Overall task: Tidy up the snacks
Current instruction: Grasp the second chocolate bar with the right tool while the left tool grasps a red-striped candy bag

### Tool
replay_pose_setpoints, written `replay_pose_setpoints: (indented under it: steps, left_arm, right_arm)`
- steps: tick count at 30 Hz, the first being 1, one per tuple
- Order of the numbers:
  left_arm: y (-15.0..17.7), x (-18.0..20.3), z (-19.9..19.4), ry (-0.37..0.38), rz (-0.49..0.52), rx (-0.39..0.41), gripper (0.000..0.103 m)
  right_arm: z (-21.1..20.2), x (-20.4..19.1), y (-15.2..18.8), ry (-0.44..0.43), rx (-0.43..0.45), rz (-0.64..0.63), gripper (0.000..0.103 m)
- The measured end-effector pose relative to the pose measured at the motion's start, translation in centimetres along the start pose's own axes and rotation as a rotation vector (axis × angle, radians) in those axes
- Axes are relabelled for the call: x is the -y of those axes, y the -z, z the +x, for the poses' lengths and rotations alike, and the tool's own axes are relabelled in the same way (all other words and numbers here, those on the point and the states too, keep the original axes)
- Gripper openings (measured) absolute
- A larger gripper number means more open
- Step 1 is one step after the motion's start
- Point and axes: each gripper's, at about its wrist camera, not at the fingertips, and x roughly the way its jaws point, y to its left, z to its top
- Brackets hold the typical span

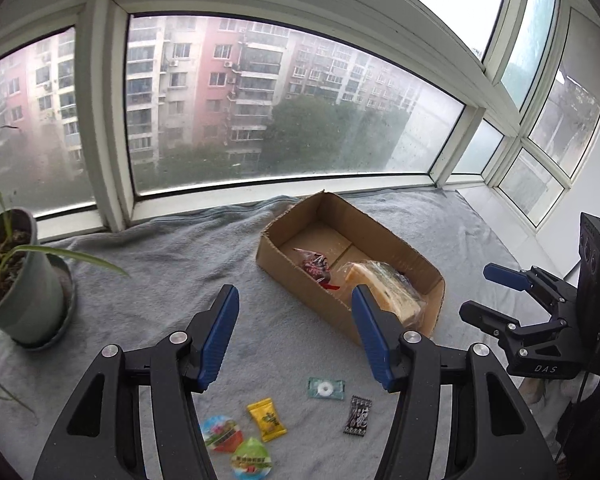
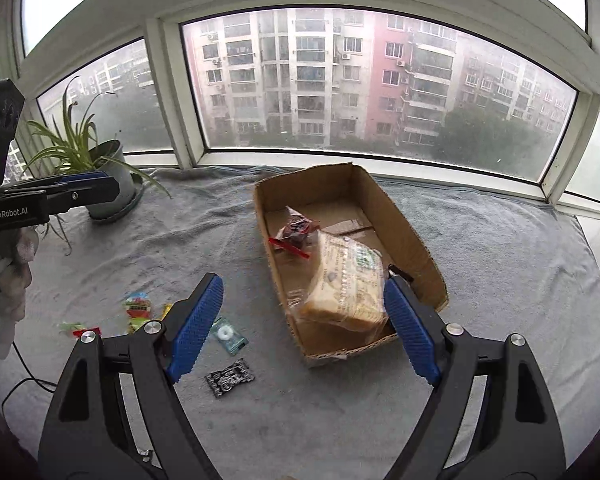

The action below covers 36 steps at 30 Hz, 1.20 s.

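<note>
An open cardboard box [image 1: 380,228] [image 2: 398,220] sits on a grey towel [image 1: 160,272]. Inside lie a bagged loaf of bread [image 1: 384,284] [image 2: 348,280] and a red snack bag [image 1: 316,266] [image 2: 296,228]. Loose on the towel in front are a yellow packet [image 1: 266,420], a wrapped mint [image 1: 326,389] [image 2: 228,334], a black packet [image 1: 357,416] [image 2: 230,378] and two round jelly cups [image 1: 222,432] [image 2: 138,306]. My left gripper [image 1: 294,292] [image 2: 88,184] hovers open above the loose snacks, empty. My right gripper [image 2: 304,280] [image 1: 480,292] hangs open and empty over the box's near end.
A potted plant [image 1: 20,280] [image 2: 108,176] stands at the towel's left end. A window and its white frame [image 1: 112,208] run along the back. A gloved hand [image 2: 4,280] holds the left gripper, and a black cable [image 2: 20,384] lies below it.
</note>
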Motion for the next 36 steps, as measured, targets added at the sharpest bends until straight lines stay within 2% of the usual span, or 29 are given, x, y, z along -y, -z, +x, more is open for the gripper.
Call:
replay_pose_setpoints:
  steps: [8, 15, 21, 28, 36]
  left_arm:
    - [4.3, -4.1, -5.0, -0.068, -0.033, -0.001, 0.058]
    - [9.7, -7.4, -7.2, -0.115, -0.111, -0.053, 0.058]
    - [14.3, -8.8, -6.6, -0.110, -0.196, -0.136, 0.058]
    - [18.4, -8.9, -5.7, -0.058, -0.277, -0.205, 0.058]
    - [20.3, -8.7, -4.0, -0.048, -0.321, -0.259, 0.058]
  right_arm:
    - [-1.9, -4.6, 3.3, -0.108, -0.040, -0.057, 0.085]
    - [-2.7, -8.6, 7.0, -0.193, -0.103, -0.155, 0.085]
    - [-1.7, -11.9, 10.3, -0.238, -0.194, -0.281, 0.085]
    - [-0.2, -15.4, 13.7, -0.303, -0.287, -0.433, 0.085]
    - [1.0, -18.2, 15.9, -0.348, -0.347, -0.572, 0.085]
